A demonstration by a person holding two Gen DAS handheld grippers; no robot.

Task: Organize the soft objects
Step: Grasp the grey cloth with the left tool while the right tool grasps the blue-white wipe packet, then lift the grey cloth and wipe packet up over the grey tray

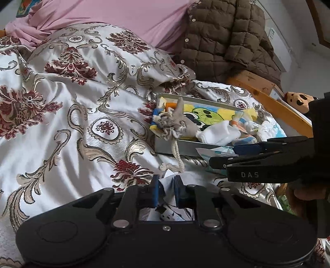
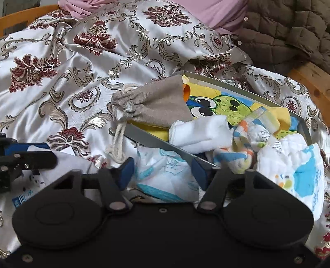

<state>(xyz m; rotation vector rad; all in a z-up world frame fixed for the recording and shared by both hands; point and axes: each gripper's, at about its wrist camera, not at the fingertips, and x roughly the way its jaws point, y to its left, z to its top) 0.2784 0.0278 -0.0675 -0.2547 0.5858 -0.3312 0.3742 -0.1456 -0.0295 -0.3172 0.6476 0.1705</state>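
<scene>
- My left gripper: blue pads pressed in on a white printed cloth. Most of that cloth is hidden under the gripper body; only a crumpled peak and a scrap of print show between the arms, so I cannot tell what kind of item it is.
- My right gripper: fingers spread wide, a white cloth with blue print lying between them. I cannot tell whether either pad touches it.
- From the right wrist view, the left gripper is cut off at the left edge, sitting on its white cloth.
- Just beyond both grippers: a grey metal tray on the patterned satin bedspread.
- In the tray, near edge: a white sock, a striped sock, and a white padded cloth with blue patches spilling over the tray's right end. Their lower parts are hidden behind my right gripper.
- A grey drawstring pouch rests over the tray's left end, cord hanging out onto the bedspread.
- Under it all, a yellow cartoon-print towel lines the tray, mostly covered.
- Far: pink sheet, brown quilted jacket, wooden bed frame. A spotted plush at the right is half blocked by my right gripper.
</scene>
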